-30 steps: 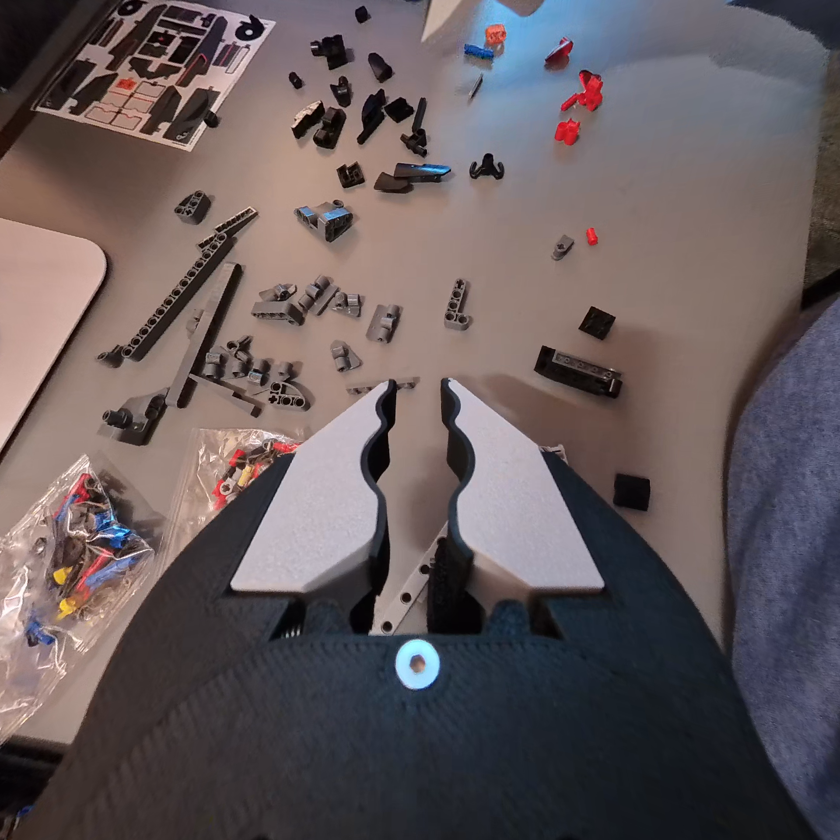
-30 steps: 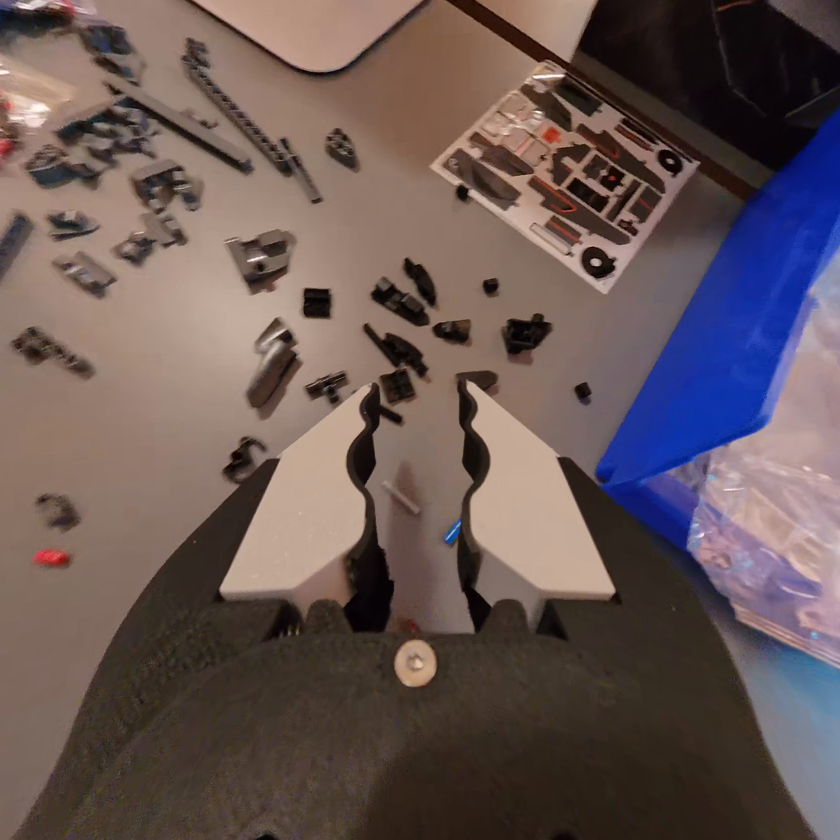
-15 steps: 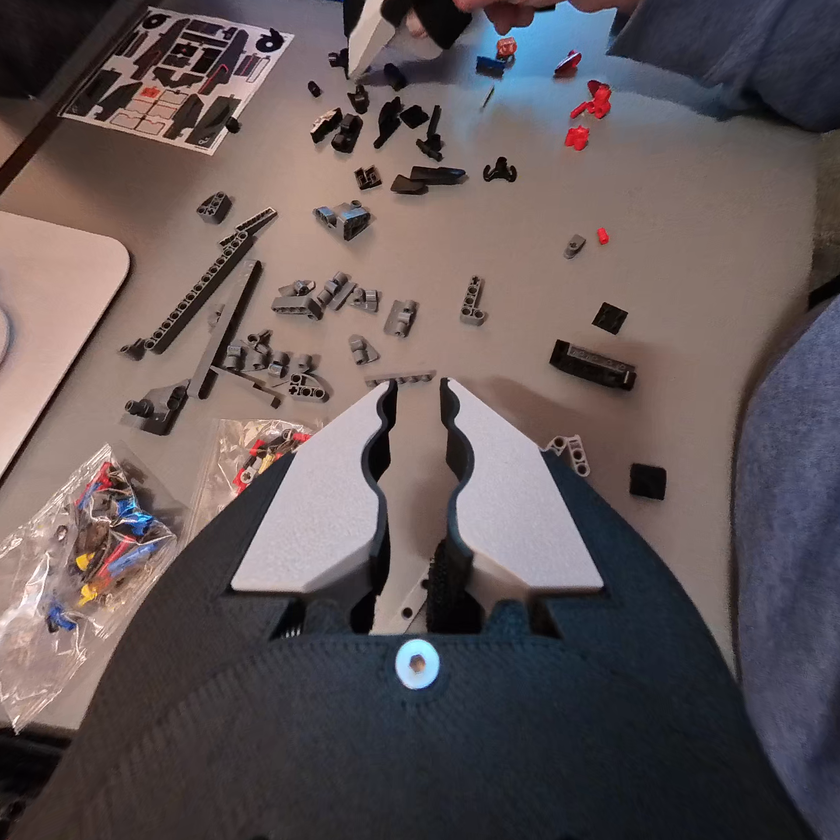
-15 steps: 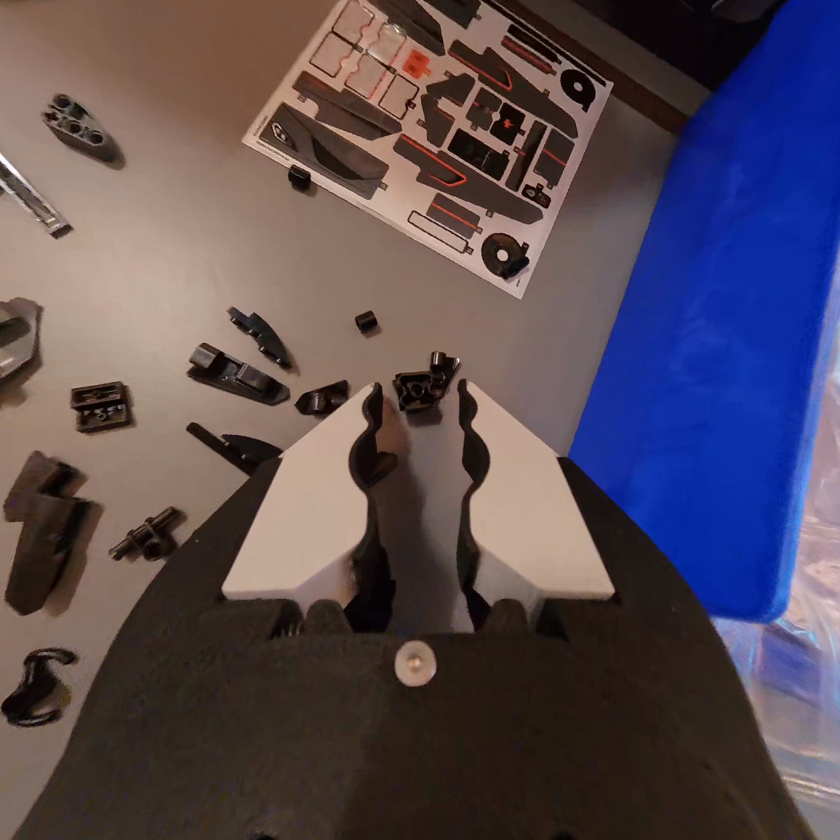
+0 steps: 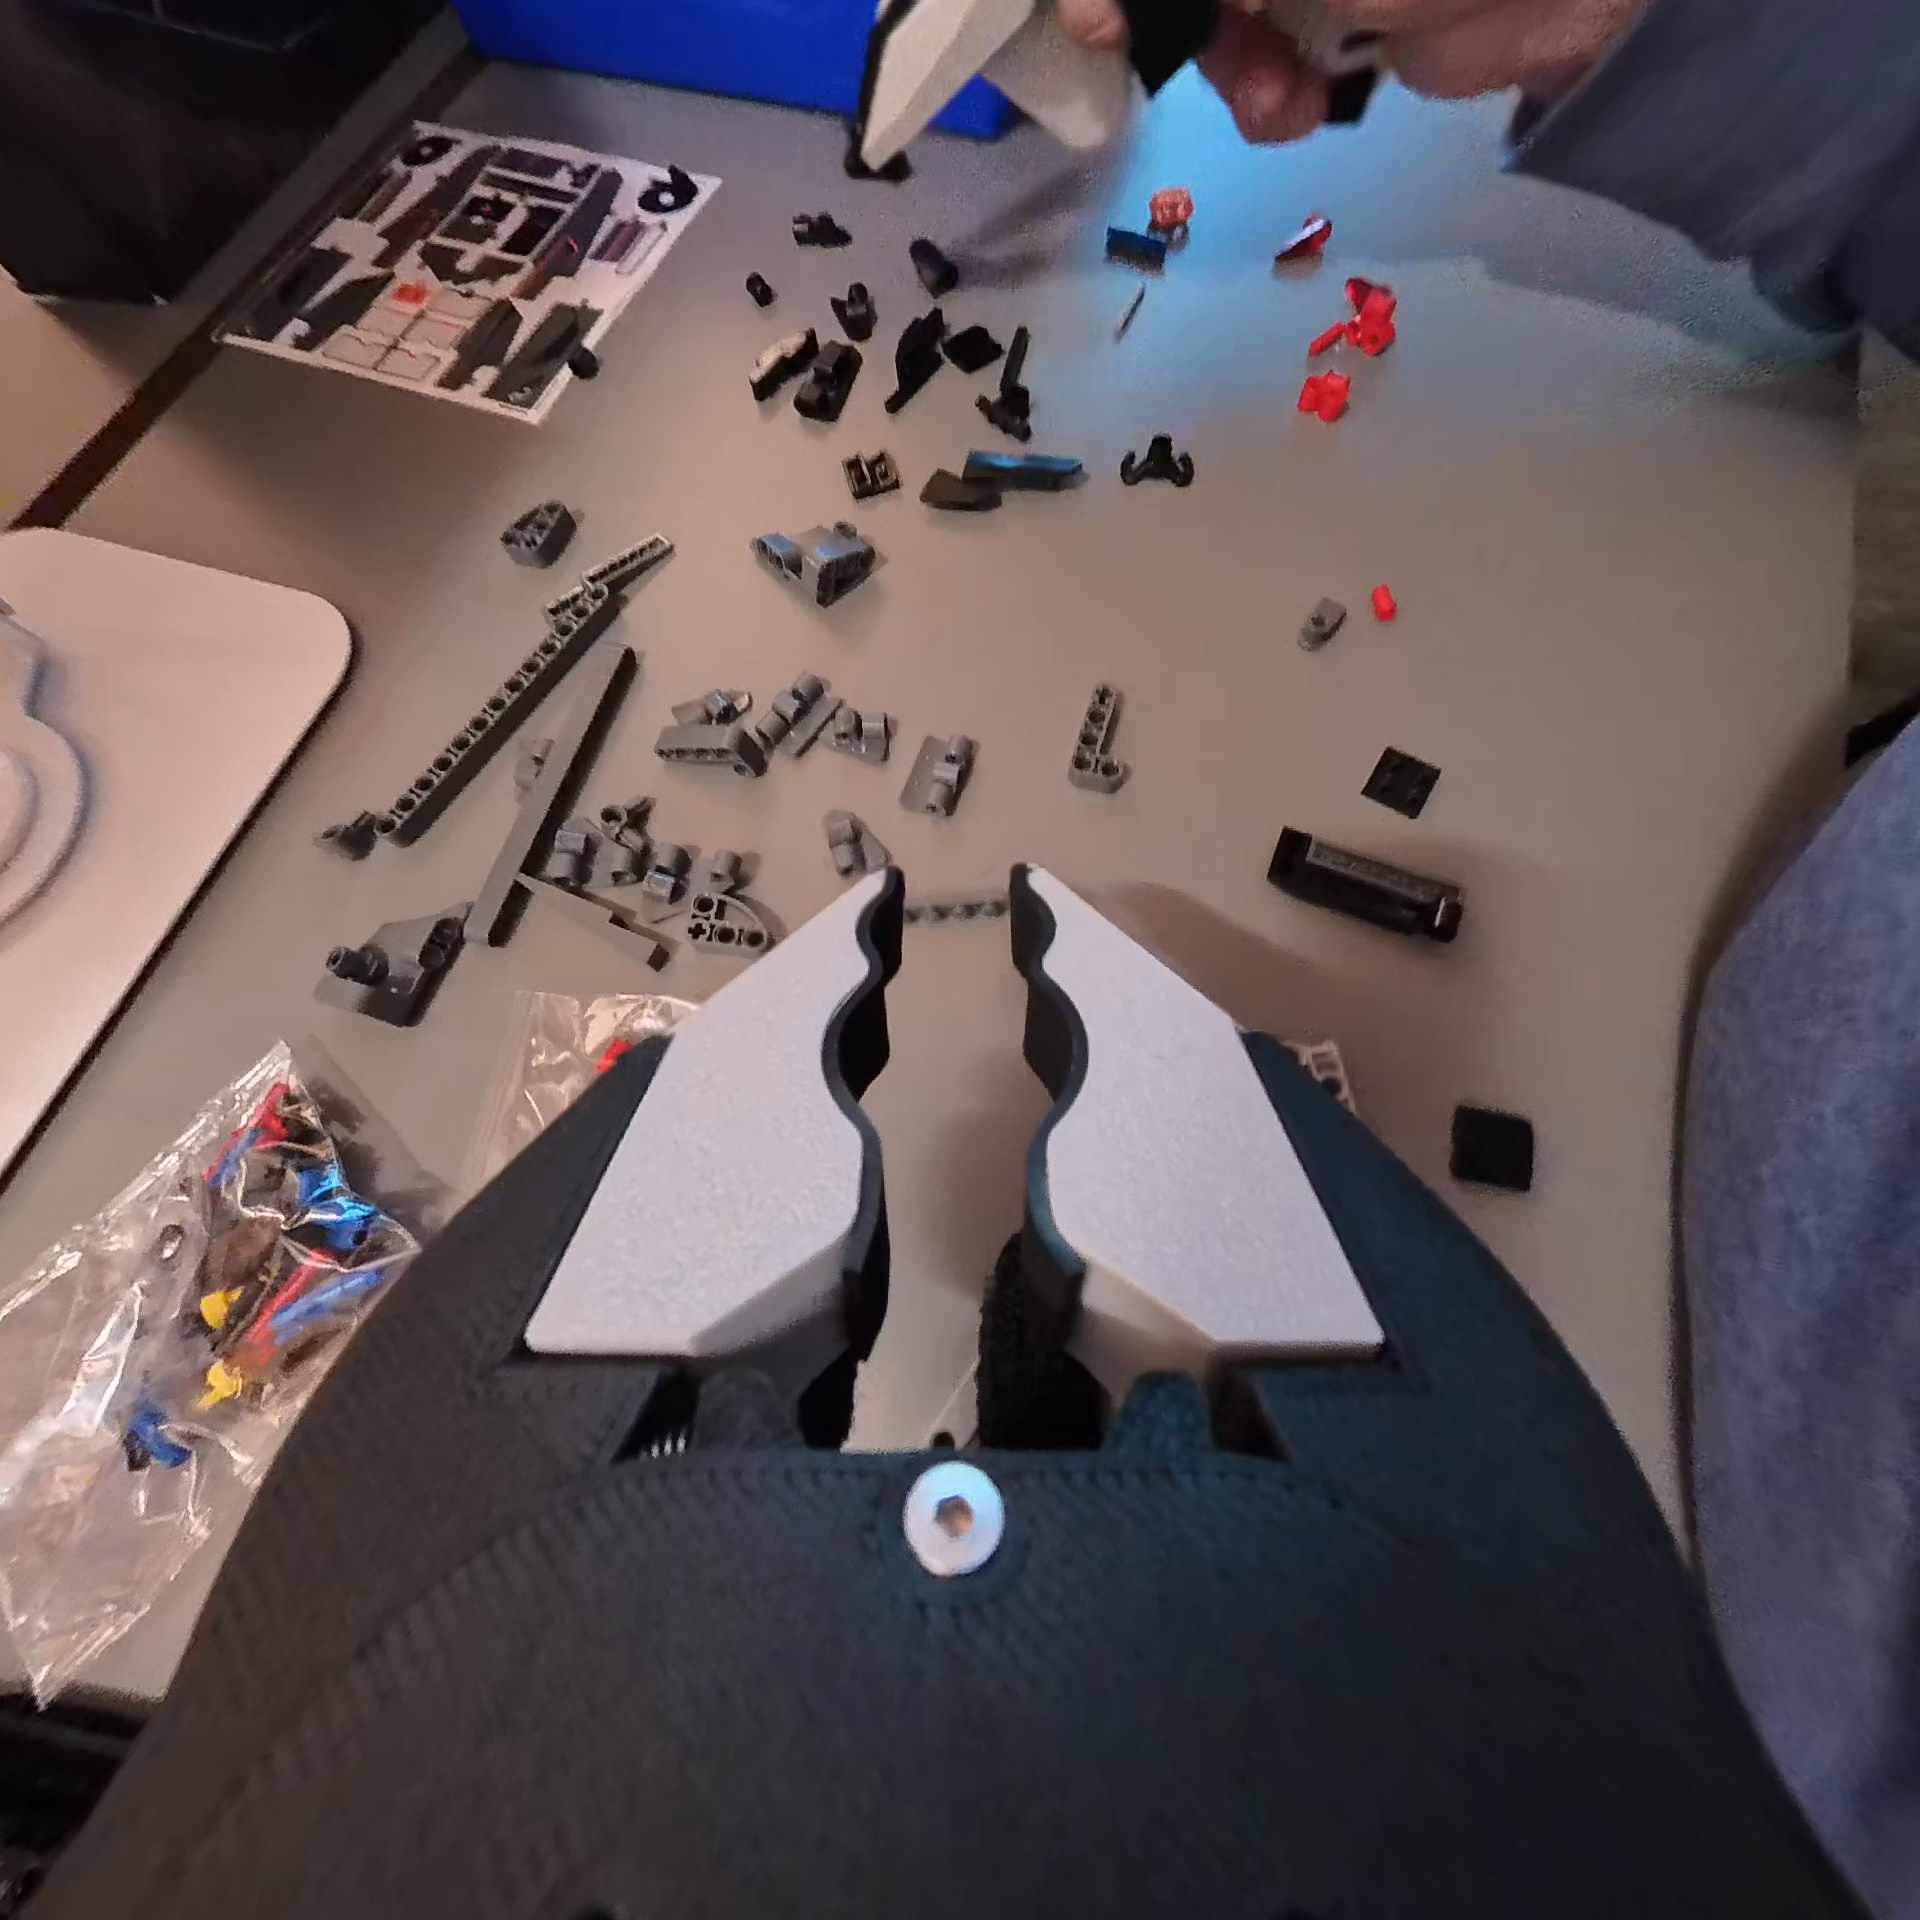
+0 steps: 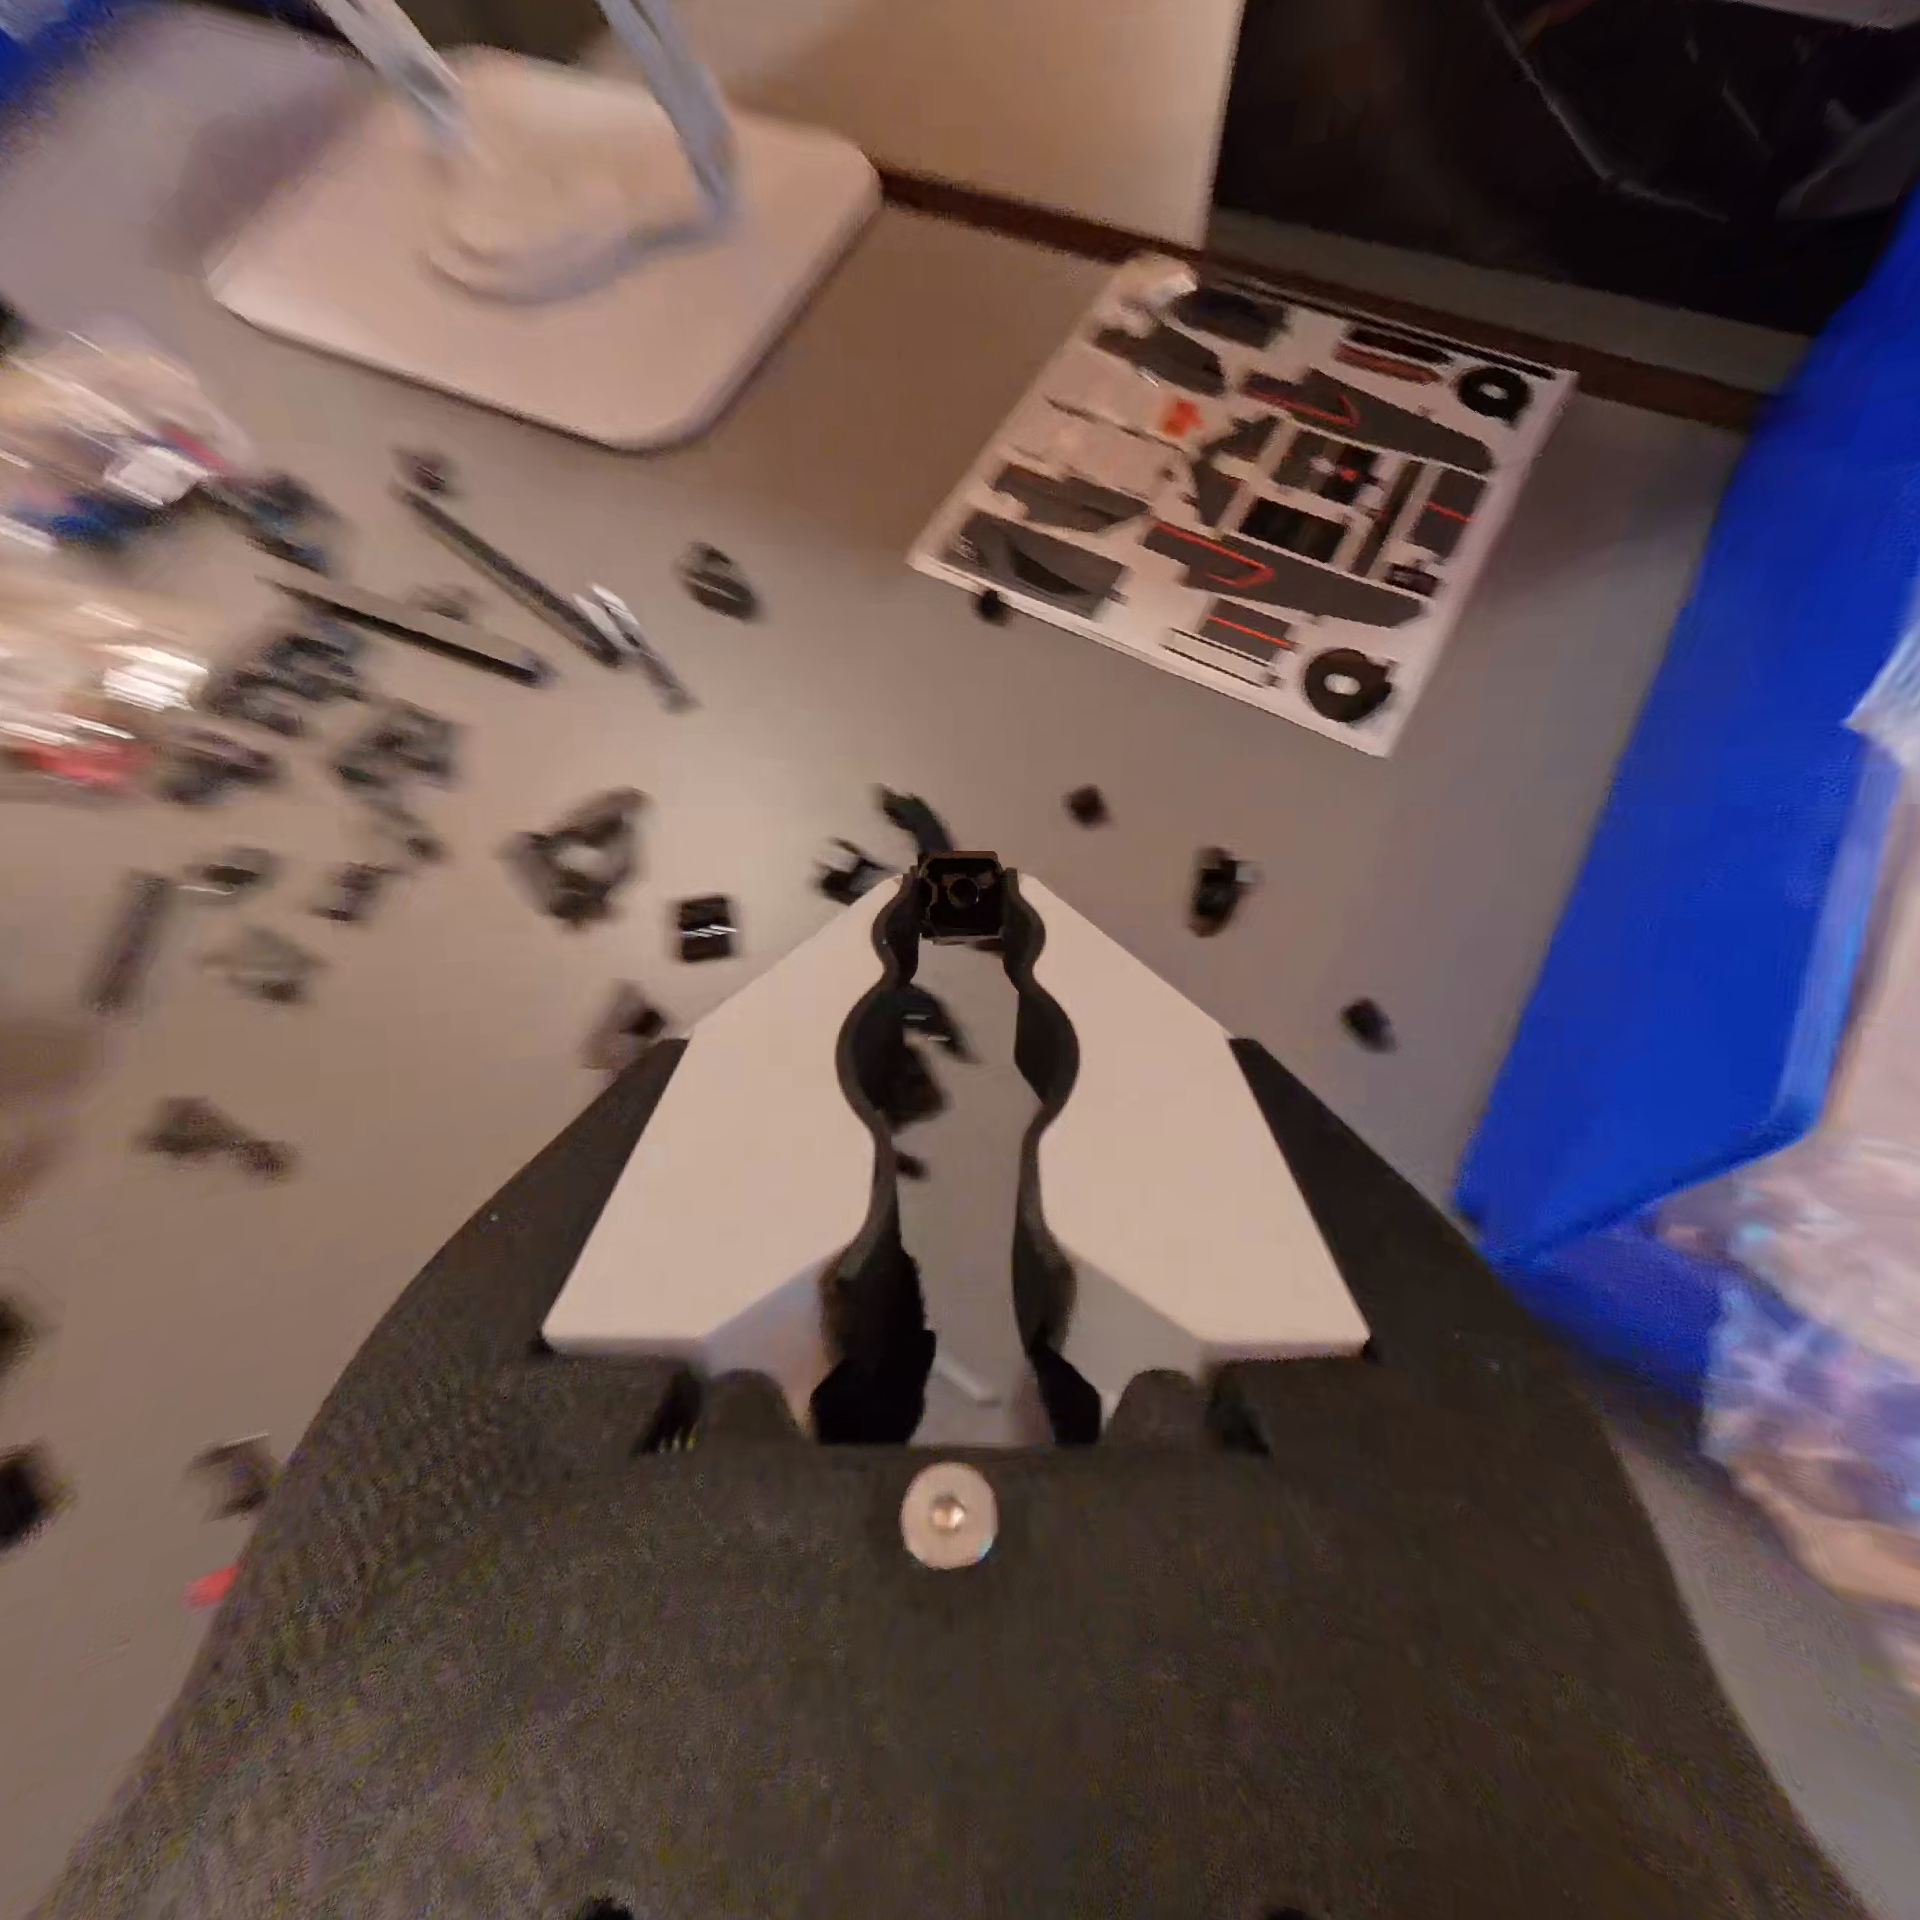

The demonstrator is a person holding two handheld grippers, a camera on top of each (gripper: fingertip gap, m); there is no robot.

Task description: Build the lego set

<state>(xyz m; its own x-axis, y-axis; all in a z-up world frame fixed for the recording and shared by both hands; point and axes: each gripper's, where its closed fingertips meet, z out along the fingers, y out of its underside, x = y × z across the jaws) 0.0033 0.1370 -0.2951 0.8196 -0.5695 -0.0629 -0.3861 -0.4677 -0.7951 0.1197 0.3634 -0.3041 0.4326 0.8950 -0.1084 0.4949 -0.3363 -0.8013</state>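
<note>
My right gripper (image 6: 961,904) is shut on a small black square Lego piece (image 6: 961,899), pinched at the very fingertips above the scattered black parts. The left wrist view shows it far off at the top (image 5: 883,156), with a dark piece at its tip. My left gripper (image 5: 956,894) is open, with bare table between its fingertips. It hovers over the near side of the table. A thin grey beam (image 5: 956,912) lies just beyond its tips, and grey beams and connectors (image 5: 727,743) lie to the left.
A sticker sheet (image 6: 1247,499) lies at the back, next to a blue bin (image 6: 1714,831). A white stand base (image 6: 540,281) sits at the far left. Clear bags of small parts (image 5: 208,1247) lie at the near left. Red pieces (image 5: 1351,332) and a black block (image 5: 1366,883) are on the right. A blue sleeve (image 5: 1818,1247) is at the right edge. The grippers' ends are close to 25 centimetres from one another. Measured from the fingertips, the black block (image 5: 1366,883) is 11 centimetres or so from the left gripper and 25 centimetres from the right.
My right gripper moved across the black parts, came together on the small black piece and lifted it, tilting up. My left gripper stayed open and drifted back a little.
</note>
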